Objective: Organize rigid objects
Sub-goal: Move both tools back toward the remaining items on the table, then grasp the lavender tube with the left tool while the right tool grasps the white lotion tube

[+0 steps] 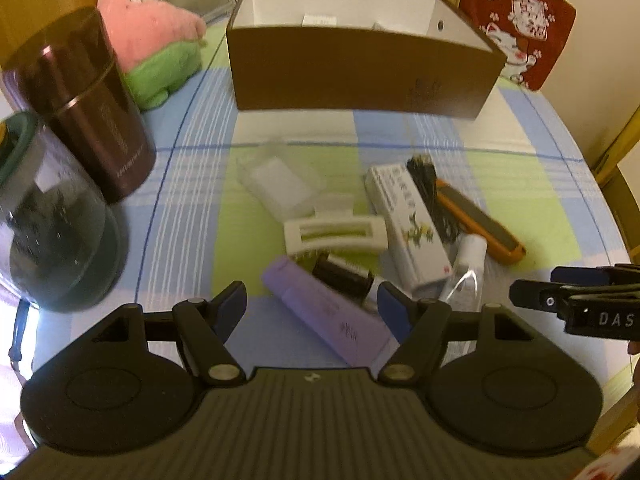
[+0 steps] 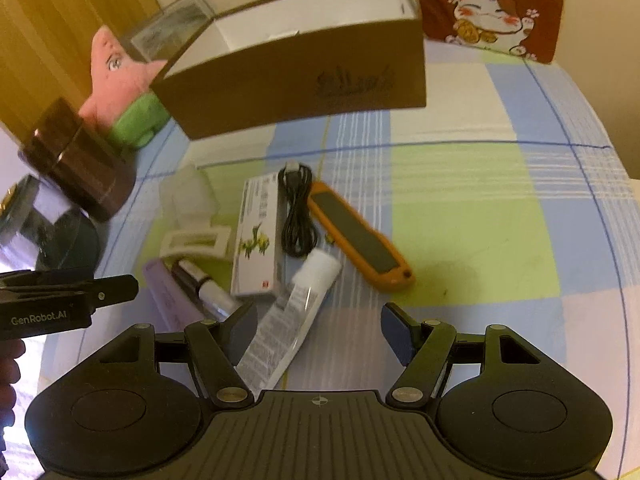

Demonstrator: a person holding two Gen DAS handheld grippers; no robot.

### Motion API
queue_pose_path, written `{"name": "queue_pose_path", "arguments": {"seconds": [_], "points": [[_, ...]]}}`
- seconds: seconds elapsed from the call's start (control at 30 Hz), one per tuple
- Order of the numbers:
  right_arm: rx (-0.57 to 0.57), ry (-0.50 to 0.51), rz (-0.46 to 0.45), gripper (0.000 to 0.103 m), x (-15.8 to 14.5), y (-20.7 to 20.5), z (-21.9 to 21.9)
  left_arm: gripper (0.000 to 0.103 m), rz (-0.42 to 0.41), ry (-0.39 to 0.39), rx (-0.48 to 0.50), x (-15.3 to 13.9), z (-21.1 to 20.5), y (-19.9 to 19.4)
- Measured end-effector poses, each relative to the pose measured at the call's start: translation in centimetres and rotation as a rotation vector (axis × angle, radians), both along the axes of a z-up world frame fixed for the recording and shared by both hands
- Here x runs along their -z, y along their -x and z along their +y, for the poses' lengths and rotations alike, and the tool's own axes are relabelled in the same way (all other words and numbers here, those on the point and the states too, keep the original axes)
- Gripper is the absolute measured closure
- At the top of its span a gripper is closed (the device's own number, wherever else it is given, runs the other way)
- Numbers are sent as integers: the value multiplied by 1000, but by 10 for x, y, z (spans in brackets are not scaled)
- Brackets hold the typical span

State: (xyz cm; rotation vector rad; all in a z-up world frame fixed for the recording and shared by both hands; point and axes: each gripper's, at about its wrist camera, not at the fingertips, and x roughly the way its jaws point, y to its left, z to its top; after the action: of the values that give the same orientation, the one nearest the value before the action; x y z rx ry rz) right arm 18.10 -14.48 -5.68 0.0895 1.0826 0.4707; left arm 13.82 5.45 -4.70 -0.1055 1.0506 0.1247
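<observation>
Both grippers hover low over the checked tabletop, and neither has anything in it. The left hand-held gripper has its jaws spread wide, poised above the near end of a purple tube that lies slanted among the clutter. The right hand-held gripper is just as wide, its blue-padded fingers straddling a clear bottle with a white cap without touching it.

The pile sits near the middle of the tabletop. A white carton with a flower print lies lengthwise, a coiled black cable just beside it, and an orange case with a dark face angled off toward the right edge. A white slotted clip rests across the pile, a clear plastic case beyond it, and a small dark bottle is tucked against the purple tube.

Toward the far edge stands an open brown box, white inside, with a few small pale things at its bottom, too blurred to name. At the left edge stand a dark red flask and a glass jar with a green lid, a pink and green plush toy behind them. A red cushion with a lucky cat leans at the far right corner
</observation>
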Motion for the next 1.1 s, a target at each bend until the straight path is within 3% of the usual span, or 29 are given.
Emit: {"name": "queue_pose_path", "arguments": {"seconds": [0.63,1.1], "points": [[-56,73,27,38,33,3,39,34,54,4,-1,34,-4,2],[9,135,7,38,48,-11,59,34,62,2,-9,44,3,-1]]}}
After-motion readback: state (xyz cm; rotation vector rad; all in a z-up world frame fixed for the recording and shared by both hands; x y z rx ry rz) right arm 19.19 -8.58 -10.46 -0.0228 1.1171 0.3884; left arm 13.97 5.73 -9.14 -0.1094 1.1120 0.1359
